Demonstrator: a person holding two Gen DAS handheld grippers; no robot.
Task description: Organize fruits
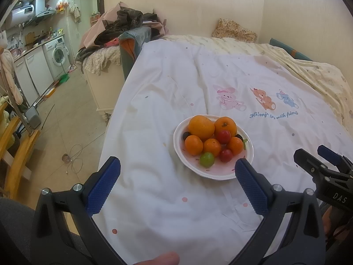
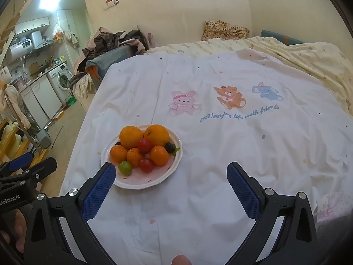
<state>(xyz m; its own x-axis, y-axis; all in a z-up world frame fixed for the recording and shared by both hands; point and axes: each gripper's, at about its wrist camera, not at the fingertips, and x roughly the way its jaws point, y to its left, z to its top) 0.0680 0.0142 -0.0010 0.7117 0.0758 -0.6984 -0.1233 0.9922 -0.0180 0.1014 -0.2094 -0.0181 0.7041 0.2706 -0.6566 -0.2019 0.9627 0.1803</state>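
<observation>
White bedding (image 1: 167, 84) printed with cartoon animals is spread over the bed. The left gripper (image 1: 177, 174) is held wide open and empty, just short of the plate (image 1: 220, 175) of oranges (image 1: 201, 127), tomatoes and a green fruit (image 1: 207, 159). Rightmost, the right gripper (image 2: 171, 175) is likewise spread wide, holding nothing, the plate beside its left jaw.

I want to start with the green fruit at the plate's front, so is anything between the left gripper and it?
Nothing visible blocks it. The open left gripper faces bare white sheet up to the plate. The green fruit sits near the front rim, with a red fruit beside it and oranges behind it.
</observation>
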